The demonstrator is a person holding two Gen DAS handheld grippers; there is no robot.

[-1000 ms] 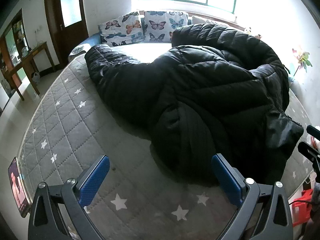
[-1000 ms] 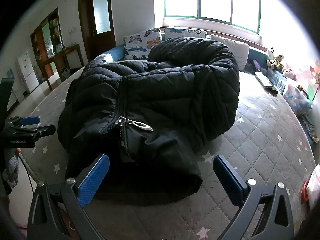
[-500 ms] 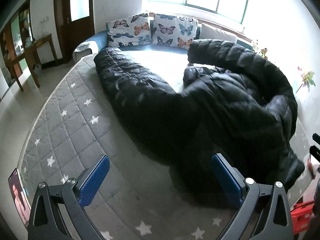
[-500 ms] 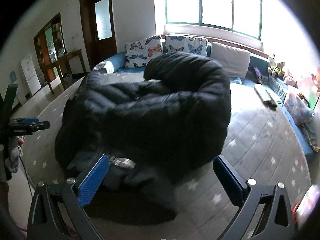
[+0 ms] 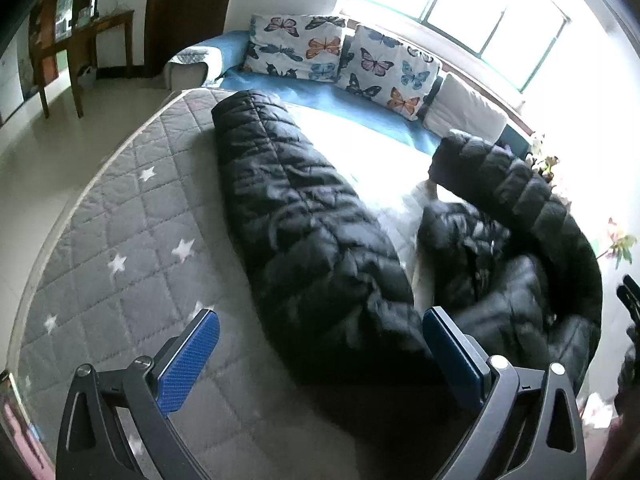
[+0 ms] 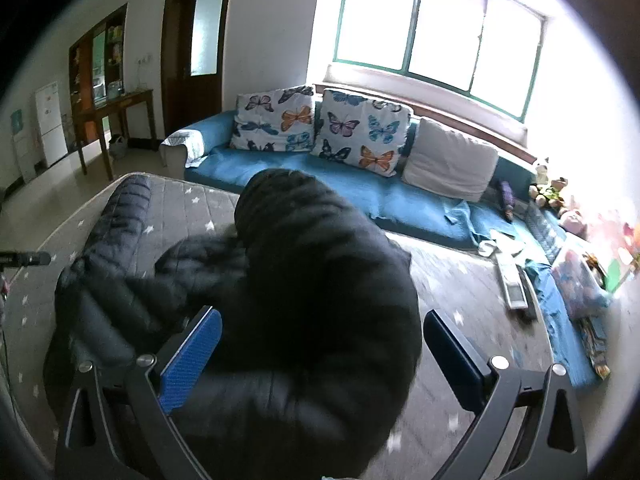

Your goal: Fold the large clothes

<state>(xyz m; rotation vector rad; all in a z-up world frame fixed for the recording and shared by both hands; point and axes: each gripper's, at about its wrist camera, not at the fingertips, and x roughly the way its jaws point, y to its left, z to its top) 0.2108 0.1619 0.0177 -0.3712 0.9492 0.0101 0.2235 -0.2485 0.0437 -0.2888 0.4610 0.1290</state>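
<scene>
A large black puffer jacket [image 5: 312, 240] lies on the grey star-patterned mattress [image 5: 132, 248]. One long quilted part stretches toward the sofa; a crumpled part with a curved sleeve [image 5: 532, 200] lies to the right. My left gripper [image 5: 320, 360] is open just above the jacket's near end, holding nothing. In the right wrist view the jacket's bulky rounded mass [image 6: 320, 280] fills the space between the wide-apart fingers of my right gripper [image 6: 320, 360], which is open. I cannot tell whether those fingers touch the fabric.
A blue sofa [image 6: 400, 200] with butterfly pillows [image 6: 360, 132] and a white pillow [image 6: 448, 164] runs along the mattress's far edge under a bright window. Remote controls [image 6: 516, 288] and toys lie at the right. A wooden table [image 5: 80, 40] and door stand at the left.
Both grippers moved forward over the mattress. The jacket went from a heaped pile to more spread out, with a pale gap between its two parts. Its bulk now sits between the right gripper's fingers.
</scene>
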